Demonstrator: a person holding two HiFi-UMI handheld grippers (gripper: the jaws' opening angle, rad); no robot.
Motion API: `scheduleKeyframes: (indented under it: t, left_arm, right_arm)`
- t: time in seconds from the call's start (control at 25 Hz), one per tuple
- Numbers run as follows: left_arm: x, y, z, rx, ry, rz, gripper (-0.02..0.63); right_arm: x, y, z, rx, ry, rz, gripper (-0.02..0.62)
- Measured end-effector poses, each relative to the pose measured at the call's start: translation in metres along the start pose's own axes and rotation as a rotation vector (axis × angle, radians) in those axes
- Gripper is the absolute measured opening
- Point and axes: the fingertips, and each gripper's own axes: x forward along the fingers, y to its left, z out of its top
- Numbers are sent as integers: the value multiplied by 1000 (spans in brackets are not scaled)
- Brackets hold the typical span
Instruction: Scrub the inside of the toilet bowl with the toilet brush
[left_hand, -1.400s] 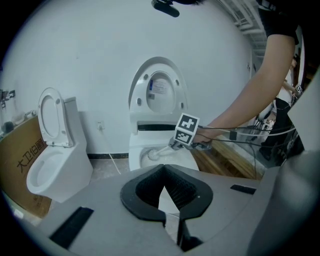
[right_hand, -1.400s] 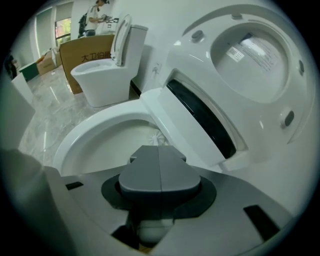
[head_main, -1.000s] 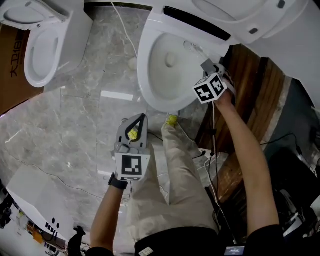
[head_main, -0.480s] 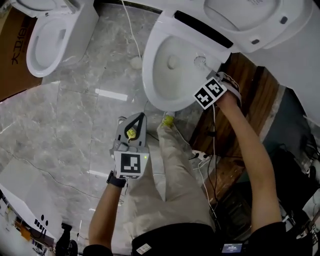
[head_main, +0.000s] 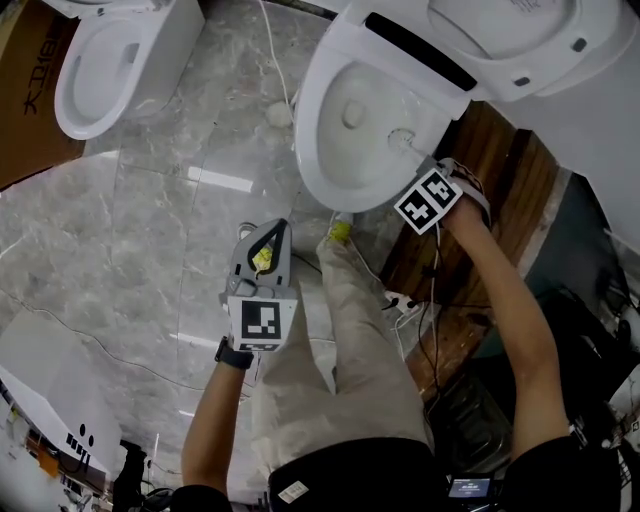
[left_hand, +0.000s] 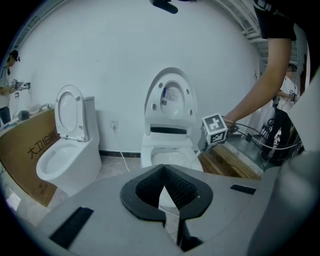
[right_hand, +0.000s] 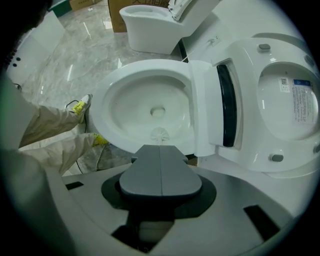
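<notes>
- Head view: clamping the toilet brush (head_main: 401, 136) in the right gripper (head_main: 416, 160), resting its bristle head inside the toilet bowl (head_main: 312, 110); holding the left gripper (head_main: 283, 230) over the marble floor (head_main: 150, 230), well apart
- Left gripper view: pressing jaw tips together on nothing
- Right gripper view: squeezing jaws together, showing the bristles just beyond, against the bowl's near wall

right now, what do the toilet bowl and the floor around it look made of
Toilet bowl: likely glazed white ceramic, smooth with a soft sheen. Floor: polished grey stone or stone-look tile, going by its veining, straight seams and bright light reflections.
</notes>
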Motion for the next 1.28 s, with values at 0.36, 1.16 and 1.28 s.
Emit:
scheduleKeyframes:
  t: [0.36,1.16,1.28]
  left_arm:
    - [-3,3,1,0,-5,-4,17]
    - [17,-21,2,25,20,-54,17]
    - [25,-26,3,35,27,-65,17]
  right_arm:
    - [-29,56,11,116,-61,231,161]
    - [-23,84,54,812,-295,730,161]
    - [-17,76,63,853,-339,715,161]
